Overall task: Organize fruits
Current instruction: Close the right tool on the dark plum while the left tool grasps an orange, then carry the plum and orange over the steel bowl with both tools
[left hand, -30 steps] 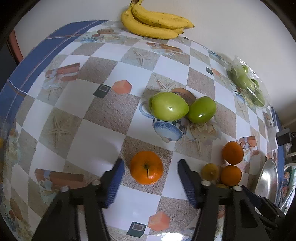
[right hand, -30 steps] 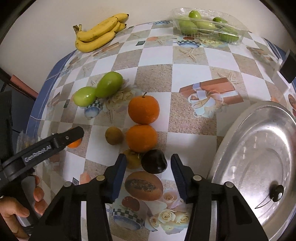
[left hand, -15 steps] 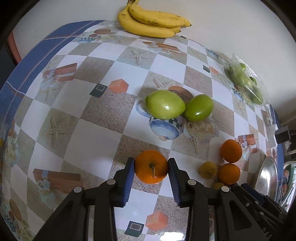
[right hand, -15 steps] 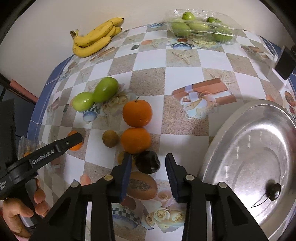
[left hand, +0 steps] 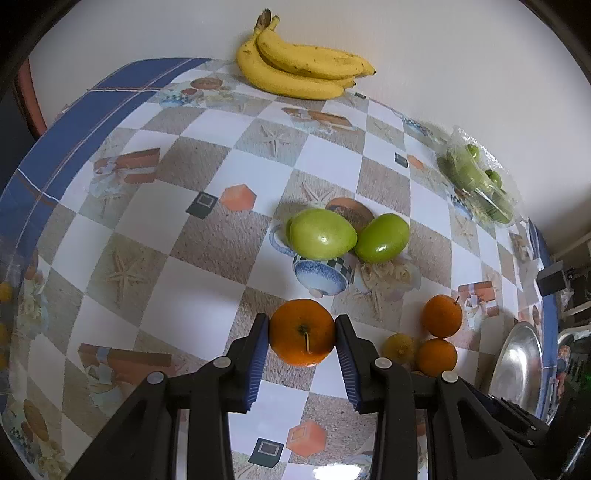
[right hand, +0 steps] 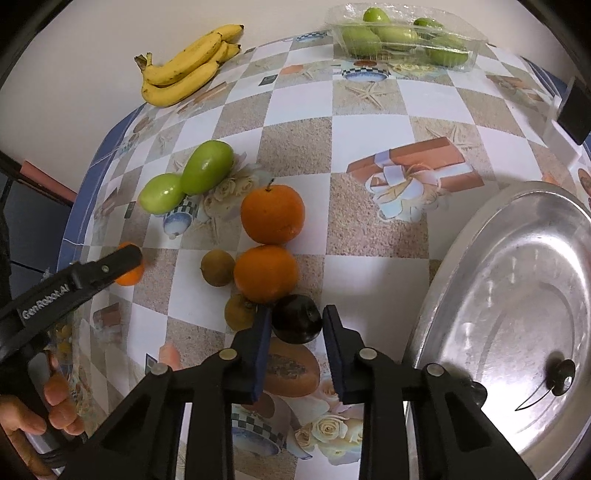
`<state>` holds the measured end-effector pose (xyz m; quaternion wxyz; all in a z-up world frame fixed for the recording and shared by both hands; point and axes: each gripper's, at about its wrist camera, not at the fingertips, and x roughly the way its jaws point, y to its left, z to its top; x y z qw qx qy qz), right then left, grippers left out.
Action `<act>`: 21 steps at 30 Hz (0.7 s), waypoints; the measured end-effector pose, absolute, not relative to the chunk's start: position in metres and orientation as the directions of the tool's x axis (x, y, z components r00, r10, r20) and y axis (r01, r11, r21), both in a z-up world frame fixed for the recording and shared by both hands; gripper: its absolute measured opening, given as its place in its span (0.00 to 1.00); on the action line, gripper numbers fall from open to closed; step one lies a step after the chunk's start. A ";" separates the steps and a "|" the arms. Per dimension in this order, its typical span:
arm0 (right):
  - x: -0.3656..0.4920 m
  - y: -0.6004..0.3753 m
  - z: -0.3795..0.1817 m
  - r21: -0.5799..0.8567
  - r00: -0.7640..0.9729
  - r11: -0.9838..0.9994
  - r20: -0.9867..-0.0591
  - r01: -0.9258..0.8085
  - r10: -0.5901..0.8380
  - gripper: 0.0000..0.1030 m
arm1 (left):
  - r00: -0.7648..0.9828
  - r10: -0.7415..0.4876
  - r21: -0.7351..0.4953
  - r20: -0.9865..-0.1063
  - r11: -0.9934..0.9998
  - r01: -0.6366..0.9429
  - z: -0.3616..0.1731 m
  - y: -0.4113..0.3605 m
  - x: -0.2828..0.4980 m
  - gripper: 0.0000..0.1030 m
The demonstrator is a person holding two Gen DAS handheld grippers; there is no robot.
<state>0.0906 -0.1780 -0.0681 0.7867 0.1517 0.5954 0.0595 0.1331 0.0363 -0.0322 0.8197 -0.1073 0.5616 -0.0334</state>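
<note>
On the checked tablecloth, my left gripper [left hand: 301, 334] is shut on an orange [left hand: 301, 321], both blue pads against its sides. In the right wrist view the same orange [right hand: 129, 277] peeks out behind the left gripper's finger [right hand: 110, 267]. My right gripper [right hand: 297, 325] is closing onto a dark plum [right hand: 295, 321], with a pad touching each side. Two more oranges [right hand: 272, 214] [right hand: 266, 273] and two small brownish fruits [right hand: 218, 267] [right hand: 238, 314] crowd just beyond the plum. Two loose green fruits [left hand: 321, 232] [left hand: 382, 238] lie mid-table.
A bunch of bananas [left hand: 303, 74] lies by the far wall. A clear plastic tray of green fruits [right hand: 402, 35] sits at the far right. A big metal plate [right hand: 517, 295] lies right of my right gripper. A hand [right hand: 55, 406] holds the left gripper.
Both grippers went from open to closed. The left one moved forward and shut on the orange. The right one narrowed step by step onto the dark plum.
</note>
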 end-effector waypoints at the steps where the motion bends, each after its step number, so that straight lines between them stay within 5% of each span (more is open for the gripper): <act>1: 0.090 -0.179 -0.068 0.314 0.285 0.945 -0.918 0.091 0.277 0.28 | 0.369 -0.175 -0.213 -0.913 0.975 -0.065 -0.031 0.036 0.133 0.37; 21: 0.070 -0.213 -0.026 0.339 0.392 0.931 -0.881 0.136 0.264 0.28 | 0.440 -0.202 -0.214 -0.875 0.977 0.024 0.007 0.005 0.124 0.37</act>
